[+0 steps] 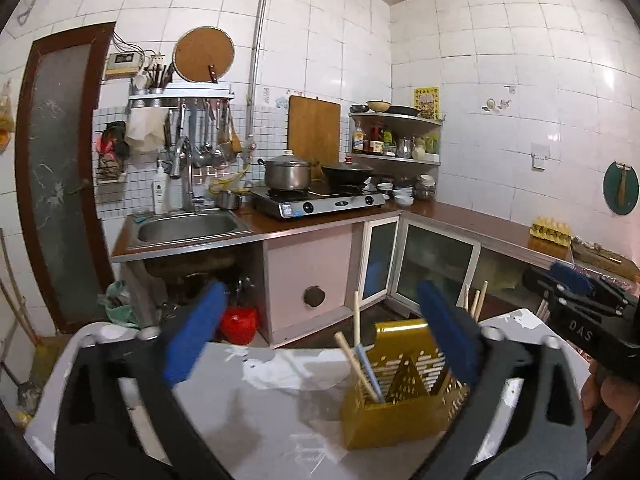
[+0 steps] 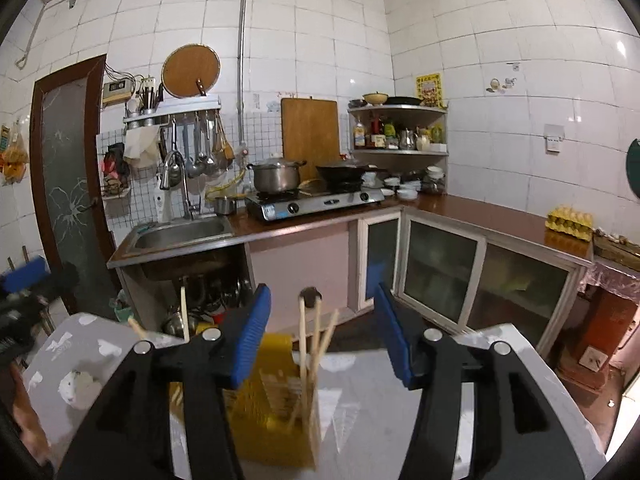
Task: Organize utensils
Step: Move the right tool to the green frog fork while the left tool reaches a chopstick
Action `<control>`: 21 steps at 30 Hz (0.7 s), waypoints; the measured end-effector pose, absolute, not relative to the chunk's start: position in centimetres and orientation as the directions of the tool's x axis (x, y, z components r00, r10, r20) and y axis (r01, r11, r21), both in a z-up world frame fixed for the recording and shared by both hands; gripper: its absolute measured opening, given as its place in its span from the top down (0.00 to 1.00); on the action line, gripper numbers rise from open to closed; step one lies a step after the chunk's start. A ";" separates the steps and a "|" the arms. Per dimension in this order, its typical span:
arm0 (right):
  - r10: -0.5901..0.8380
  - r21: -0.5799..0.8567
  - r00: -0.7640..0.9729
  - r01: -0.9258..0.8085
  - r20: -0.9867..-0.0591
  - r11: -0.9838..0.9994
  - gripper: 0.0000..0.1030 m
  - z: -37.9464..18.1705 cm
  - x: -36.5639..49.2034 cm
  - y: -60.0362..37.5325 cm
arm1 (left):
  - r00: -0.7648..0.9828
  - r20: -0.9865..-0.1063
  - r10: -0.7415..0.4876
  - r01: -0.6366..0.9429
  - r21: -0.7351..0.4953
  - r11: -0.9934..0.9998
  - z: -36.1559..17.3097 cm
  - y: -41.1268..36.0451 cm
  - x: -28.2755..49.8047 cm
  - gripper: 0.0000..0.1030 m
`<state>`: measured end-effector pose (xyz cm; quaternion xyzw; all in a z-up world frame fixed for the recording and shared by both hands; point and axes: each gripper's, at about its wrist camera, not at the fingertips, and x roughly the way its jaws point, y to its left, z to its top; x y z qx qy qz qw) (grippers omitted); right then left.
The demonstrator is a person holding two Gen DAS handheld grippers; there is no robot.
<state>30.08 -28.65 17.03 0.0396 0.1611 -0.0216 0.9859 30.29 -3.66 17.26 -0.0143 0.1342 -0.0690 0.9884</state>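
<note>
Chopsticks (image 1: 354, 358), pale wood, stand tilted in a yellow perforated holder (image 1: 396, 400) on the white table (image 1: 256, 412), lower centre-right of the left view. Left gripper (image 1: 320, 336) and right gripper (image 2: 322, 332) both gape, empty.

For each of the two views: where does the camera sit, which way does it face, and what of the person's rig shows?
Left wrist: on the left gripper, facing the kitchen counter across the white table; its open blue fingers and the right gripper show.
Right wrist: on the right gripper, facing the same way; open fingers and the left gripper at the left edge.
Shared: gold holder with chopsticks, sink, stove.
</note>
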 end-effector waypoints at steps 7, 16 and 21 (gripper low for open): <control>-0.042 0.067 0.904 0.077 -0.426 0.995 0.39 13.2 25.7 -28.6 | 0.946 -0.314 -0.085 0.083 -0.020 0.996 15.6 -2.1 25.6 0.05; -0.055 0.076 0.793 0.127 -0.606 0.989 0.39 4.7 23.0 -27.0 | 0.859 -0.508 -0.067 0.055 -0.039 0.998 7.0 -0.6 23.9 0.05; -0.061 0.089 0.727 0.166 -0.684 0.982 0.39 0.9 22.7 -26.1 | 0.789 -0.614 0.000 0.007 0.010 1.000 1.6 -0.3 24.2 0.05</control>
